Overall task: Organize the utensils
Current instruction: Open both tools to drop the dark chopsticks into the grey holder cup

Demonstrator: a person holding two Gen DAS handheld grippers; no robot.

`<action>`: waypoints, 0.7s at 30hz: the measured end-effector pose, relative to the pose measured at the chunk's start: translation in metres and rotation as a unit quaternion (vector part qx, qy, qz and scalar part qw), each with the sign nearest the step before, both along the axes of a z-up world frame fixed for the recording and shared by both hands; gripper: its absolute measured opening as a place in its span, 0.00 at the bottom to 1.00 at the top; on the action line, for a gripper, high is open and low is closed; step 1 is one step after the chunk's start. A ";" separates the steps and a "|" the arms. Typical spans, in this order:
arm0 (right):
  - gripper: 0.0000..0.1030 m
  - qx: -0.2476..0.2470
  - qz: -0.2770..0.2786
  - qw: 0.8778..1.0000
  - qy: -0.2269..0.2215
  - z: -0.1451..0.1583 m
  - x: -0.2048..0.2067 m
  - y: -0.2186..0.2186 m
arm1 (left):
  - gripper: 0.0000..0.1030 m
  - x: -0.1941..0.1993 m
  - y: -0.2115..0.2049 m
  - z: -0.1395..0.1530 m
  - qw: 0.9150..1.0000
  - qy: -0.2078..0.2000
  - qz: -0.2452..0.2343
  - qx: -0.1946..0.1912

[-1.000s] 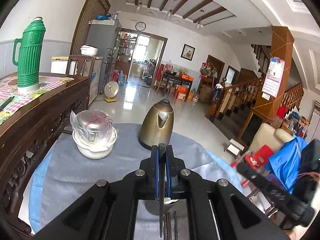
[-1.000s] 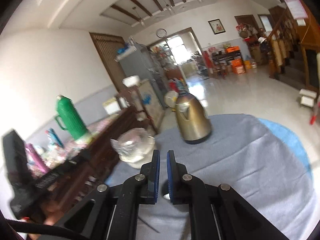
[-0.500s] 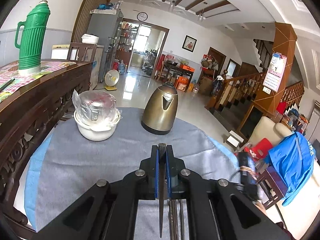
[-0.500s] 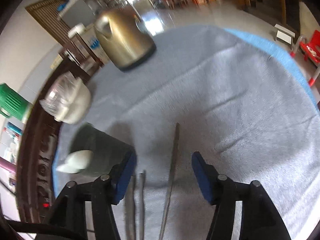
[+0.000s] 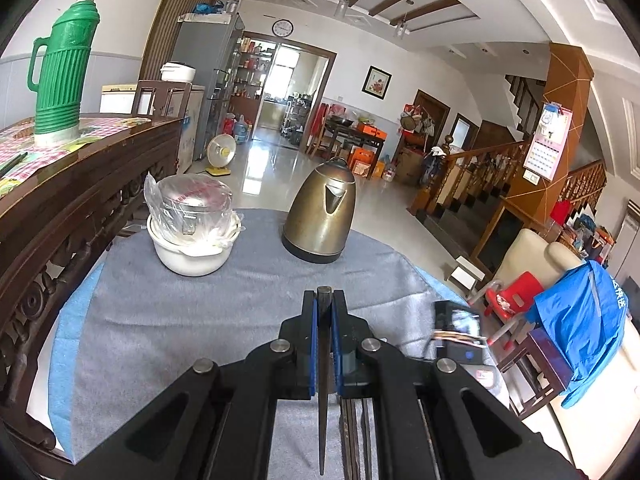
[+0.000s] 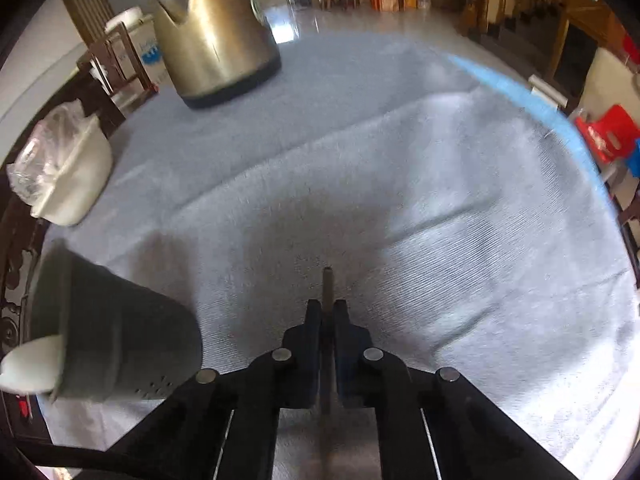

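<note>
In the left wrist view my left gripper (image 5: 324, 298) is shut on a thin dark chopstick (image 5: 322, 400) that runs back between its blue pads. More dark chopsticks (image 5: 356, 436) lie on the grey cloth below it. In the right wrist view my right gripper (image 6: 328, 307) points steeply down at the cloth. Its jaws are closing and the pads press on another dark chopstick (image 6: 328, 284), whose tip sticks out ahead of them. A dark utensil holder (image 6: 116, 340) with a white spoon (image 6: 28, 364) in it stands to the left.
A brass kettle (image 5: 322, 216) and a white bowl (image 5: 188, 256) holding a plastic-wrapped container stand at the far side of the round table's grey cloth (image 6: 400, 168). A dark carved sideboard (image 5: 60, 184) with a green thermos (image 5: 60, 68) flanks the left. Chairs stand beyond the right edge.
My right gripper swung down from facing the room to the tabletop, opened over a lying chopstick, then shut on it. My left gripper sank a little with its chopstick.
</note>
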State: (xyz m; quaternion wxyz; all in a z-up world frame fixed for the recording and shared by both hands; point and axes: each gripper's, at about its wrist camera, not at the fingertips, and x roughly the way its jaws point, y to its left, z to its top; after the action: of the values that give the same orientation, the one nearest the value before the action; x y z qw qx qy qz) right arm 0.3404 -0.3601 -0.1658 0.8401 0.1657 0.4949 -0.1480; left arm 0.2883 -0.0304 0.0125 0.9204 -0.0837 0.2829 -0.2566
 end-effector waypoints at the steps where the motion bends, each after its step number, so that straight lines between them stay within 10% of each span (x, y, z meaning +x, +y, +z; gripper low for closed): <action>1: 0.05 0.000 0.001 1.000 -0.015 0.007 -0.007 0.000 | 0.06 0.000 0.000 0.000 1.000 0.001 0.000 0.000; 7: 0.05 0.003 0.006 0.990 -0.139 0.075 -0.044 0.012 | 0.06 -0.001 0.000 0.012 1.000 0.000 0.004 -0.011; 13: 0.06 0.001 0.001 0.953 -0.304 0.156 -0.079 0.024 | 0.06 0.000 -0.002 0.041 0.999 -0.036 0.015 -0.027; 21: 0.06 -0.031 -0.002 0.916 -0.400 0.224 -0.082 0.048 | 0.06 0.010 -0.005 0.085 0.995 -0.089 0.027 -0.047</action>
State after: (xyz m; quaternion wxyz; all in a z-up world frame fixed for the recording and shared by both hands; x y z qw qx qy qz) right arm 0.2579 -0.3116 0.0585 0.9722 0.1861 0.1125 -0.0864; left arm 0.2980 -0.0352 0.0975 0.9434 -0.1111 0.1852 -0.2515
